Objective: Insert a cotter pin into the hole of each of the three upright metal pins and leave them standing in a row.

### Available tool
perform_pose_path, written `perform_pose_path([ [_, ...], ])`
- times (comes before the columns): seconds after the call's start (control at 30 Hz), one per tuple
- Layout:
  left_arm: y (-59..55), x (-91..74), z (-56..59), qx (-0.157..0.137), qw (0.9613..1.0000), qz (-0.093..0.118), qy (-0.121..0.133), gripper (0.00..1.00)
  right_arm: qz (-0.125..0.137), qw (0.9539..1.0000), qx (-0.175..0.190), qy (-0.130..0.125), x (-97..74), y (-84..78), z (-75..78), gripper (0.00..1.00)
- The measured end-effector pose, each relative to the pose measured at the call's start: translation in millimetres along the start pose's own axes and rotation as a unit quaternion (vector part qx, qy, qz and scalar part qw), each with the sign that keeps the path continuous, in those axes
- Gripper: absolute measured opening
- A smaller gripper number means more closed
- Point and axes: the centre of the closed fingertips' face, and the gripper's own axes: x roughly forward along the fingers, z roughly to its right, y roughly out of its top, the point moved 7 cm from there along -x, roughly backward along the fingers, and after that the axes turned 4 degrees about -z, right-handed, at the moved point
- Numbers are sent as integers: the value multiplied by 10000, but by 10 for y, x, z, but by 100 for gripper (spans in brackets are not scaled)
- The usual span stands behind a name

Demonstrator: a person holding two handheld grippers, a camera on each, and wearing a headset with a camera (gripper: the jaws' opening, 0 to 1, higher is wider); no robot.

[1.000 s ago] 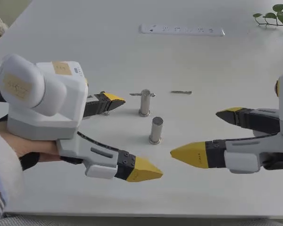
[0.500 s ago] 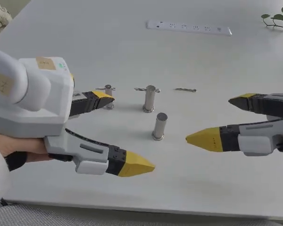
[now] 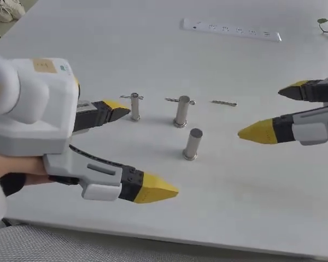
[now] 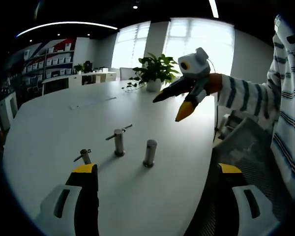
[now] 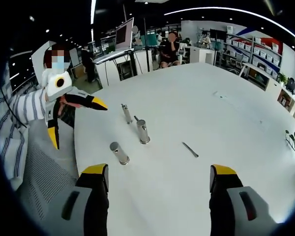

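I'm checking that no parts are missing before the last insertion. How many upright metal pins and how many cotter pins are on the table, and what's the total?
Upright metal pins: 3 (left, middle, nearest)
Cotter pins: 3 (one through the left pin, one through the middle pin, one lying loose)
Total: 6

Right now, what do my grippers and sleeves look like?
Both the left gripper and right gripper have white moulded bodies, black jaw sections and pointed yellow ends. The left carries a tan label. Your sleeve is white with dark stripes.
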Motion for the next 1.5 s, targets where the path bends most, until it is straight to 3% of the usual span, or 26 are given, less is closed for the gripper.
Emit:
perform_pose_path([
  [0.13,5,-29,4,-79,10000,56,23,99,-6,9999,-136,-50,56,63,107,77],
  [0.33,-9,-54,9,-128,9999,60,87,99,-261,9986,-456,19,209,104,216,69],
  [0.47,-14,-62,6,-159,9998,68,115,99,-335,9973,-645,81,352,165,370,61],
  [0.77,7,-92,-37,-269,9992,163,262,99,-611,9924,-1063,128,573,221,514,37],
  [0.93,26,-86,-35,-298,9990,214,252,99,-910,9859,-1396,142,691,226,560,29],
  [1.1,7,-78,-34,-315,9991,165,241,99,-1328,9756,-1744,161,827,173,643,21],
  [1.23,-7,-83,-51,-380,9989,200,209,99,-1559,9699,-1866,134,895,140,684,16],
  [1.33,-24,-88,-78,-368,9990,147,228,99,-1851,9590,-2146,-11,945,109,743,7],
  [1.5,-22,-96,-100,-365,9989,156,239,99,-2000,9539,-2240,37,1019,99,770,5],
])
